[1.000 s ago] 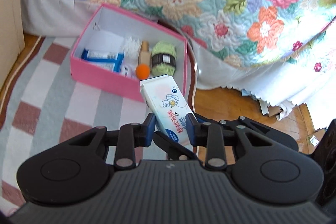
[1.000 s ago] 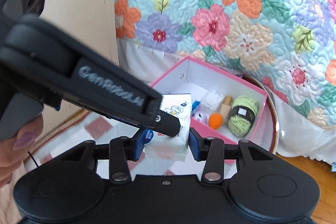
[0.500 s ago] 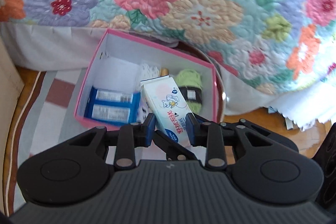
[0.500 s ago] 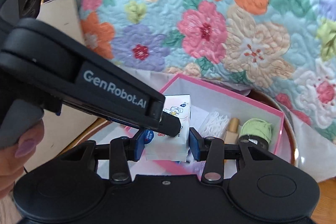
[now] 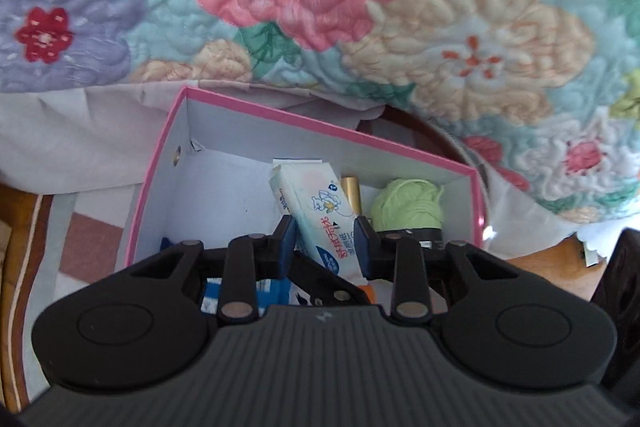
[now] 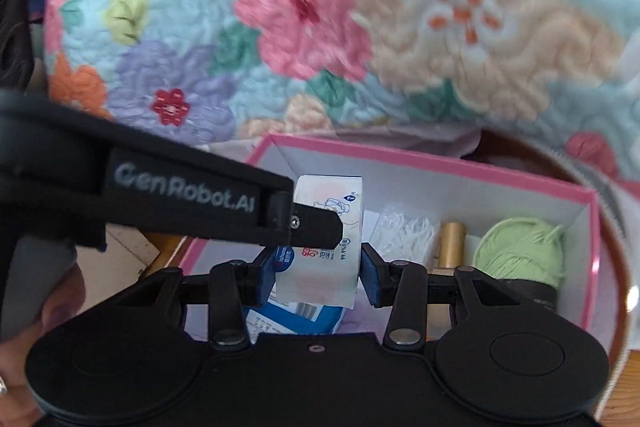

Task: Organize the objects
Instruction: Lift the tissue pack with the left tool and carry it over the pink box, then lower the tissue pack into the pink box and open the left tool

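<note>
Tissue pack going into the pink box

Both the left claw (image 5: 325, 241) and right claw (image 6: 318, 277) are clamped on the tissue pack (image 5: 316, 217), held above the pink box (image 5: 320, 135); next, lower it in and let go.

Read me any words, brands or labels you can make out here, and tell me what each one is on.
"GenRobot.AI": white lettering on the left gripper's black side, seen from the right wrist camera.
Tissue pack: pink Chinese characters and a cartoon, too small to read surely.
Blue-and-white packet in the pink box: print too blurred.
</note>
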